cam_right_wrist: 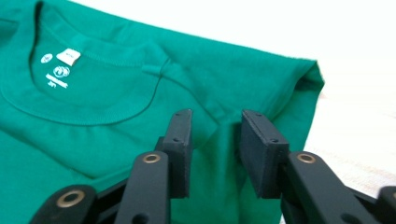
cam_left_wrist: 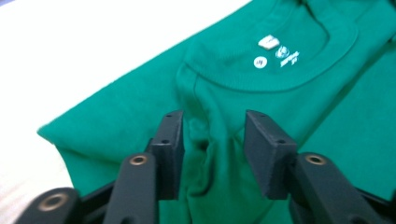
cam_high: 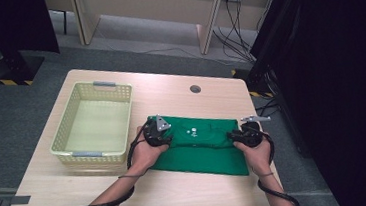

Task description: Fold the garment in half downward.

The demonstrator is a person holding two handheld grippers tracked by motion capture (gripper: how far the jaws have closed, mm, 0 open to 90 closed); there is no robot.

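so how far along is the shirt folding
Done: the green t-shirt lies folded into a band on the table. In hand: left gripper and right gripper sit open over pinched-up cloth near the collar. Left, probably: the basket holds nothing yet.

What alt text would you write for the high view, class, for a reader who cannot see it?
A person's two hands rest handheld grippers on a folded green T-shirt on a wooden table: the left gripper at its left end, the right gripper at its right end. An empty pale yellow basket sits to the left of the shirt.
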